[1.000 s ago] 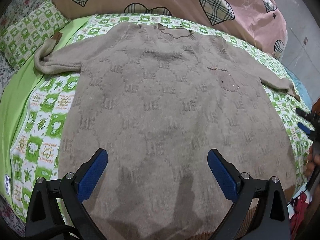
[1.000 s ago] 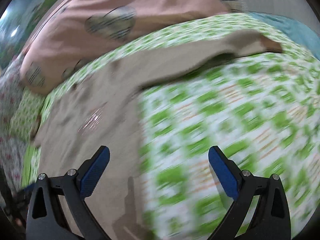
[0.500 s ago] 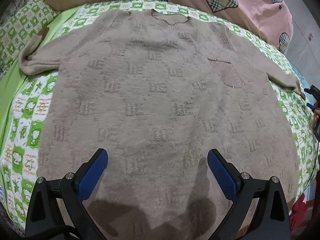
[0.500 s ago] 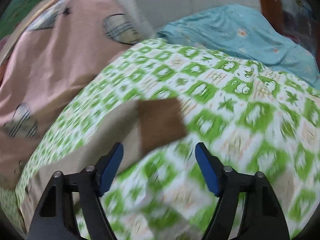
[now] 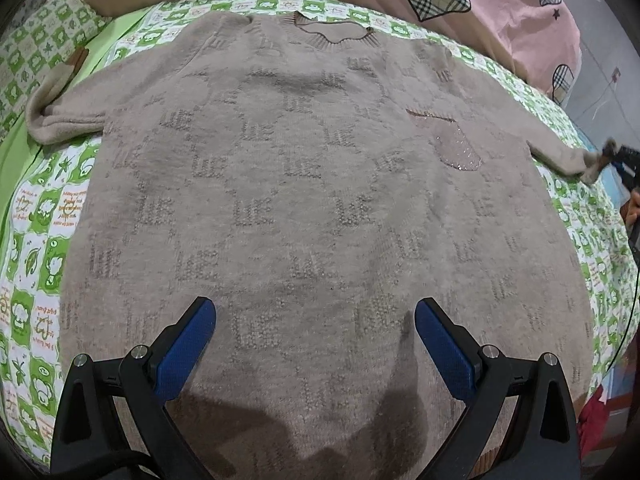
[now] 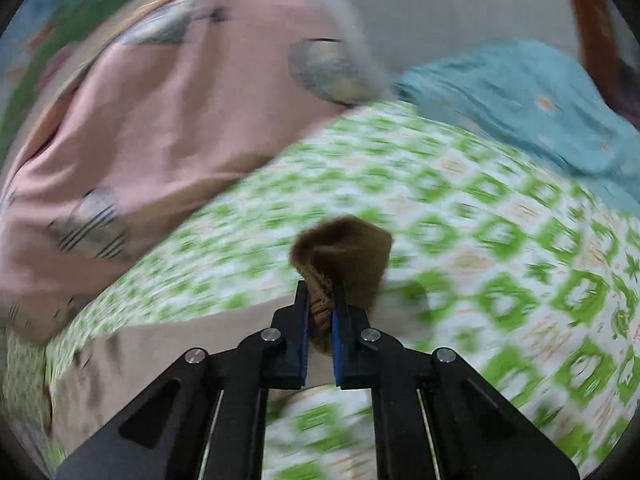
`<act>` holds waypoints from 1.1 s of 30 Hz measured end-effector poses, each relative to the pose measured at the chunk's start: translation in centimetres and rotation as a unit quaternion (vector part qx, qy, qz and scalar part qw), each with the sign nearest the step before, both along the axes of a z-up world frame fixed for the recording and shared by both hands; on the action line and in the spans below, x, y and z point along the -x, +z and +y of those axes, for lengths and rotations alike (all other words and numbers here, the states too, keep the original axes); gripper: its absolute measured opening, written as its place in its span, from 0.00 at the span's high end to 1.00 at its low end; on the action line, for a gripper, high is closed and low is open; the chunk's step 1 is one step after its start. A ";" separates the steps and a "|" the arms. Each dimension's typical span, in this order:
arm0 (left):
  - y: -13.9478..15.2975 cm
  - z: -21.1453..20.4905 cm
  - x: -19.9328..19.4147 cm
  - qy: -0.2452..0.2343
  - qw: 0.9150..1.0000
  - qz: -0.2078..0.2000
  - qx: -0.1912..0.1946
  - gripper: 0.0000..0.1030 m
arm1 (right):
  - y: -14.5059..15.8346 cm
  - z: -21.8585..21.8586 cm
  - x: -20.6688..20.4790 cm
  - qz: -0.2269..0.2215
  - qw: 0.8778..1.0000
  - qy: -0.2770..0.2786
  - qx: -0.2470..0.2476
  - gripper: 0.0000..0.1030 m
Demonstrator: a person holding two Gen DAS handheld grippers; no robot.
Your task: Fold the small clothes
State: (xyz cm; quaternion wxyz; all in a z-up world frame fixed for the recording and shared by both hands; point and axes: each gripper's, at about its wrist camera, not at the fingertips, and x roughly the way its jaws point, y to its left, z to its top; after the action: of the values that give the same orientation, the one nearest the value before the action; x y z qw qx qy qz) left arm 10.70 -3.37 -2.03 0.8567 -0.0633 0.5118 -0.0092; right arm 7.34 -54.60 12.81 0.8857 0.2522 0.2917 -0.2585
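So the fuzzy beige knit sweater [image 5: 320, 184] lies flat, front up, on the green-and-white checked bedsheet [image 5: 36, 240]. The right gripper [image 6: 320, 304] has just snapped closed and is pinching the sweater's brown ribbed cuff [image 6: 340, 252]. The left gripper [image 5: 316, 340] hangs over the hem, jaws wide apart, holding nothing.

Black angular gripper [image 5: 315, 334] arms at the frame's bottom, silver screws, ribbed blue finger pads [image 5: 184, 346].
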 end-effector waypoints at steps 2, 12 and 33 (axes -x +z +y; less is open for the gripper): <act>0.2 0.2 0.3 0.000 1.000 -0.004 0.004 0.03 | 1.1 3.5 -1.7 -0.008 0.999 0.052 0.002 0.90; 2.2 3.5 1.0 0.029 0.998 -0.042 0.046 0.03 | -1.5 25.7 -12.2 -0.013 0.946 0.306 -0.105 0.90; 1.4 9.9 -6.7 0.058 0.989 -0.045 0.130 0.03 | -11.1 42.4 -20.1 0.041 0.882 0.411 -0.226 0.60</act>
State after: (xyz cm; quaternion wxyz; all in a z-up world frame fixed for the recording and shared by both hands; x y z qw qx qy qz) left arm 17.36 6.57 -0.63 0.8627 -0.2030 0.4624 -0.0282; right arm 27.49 -12.20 1.66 0.8185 0.2924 0.4556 0.1922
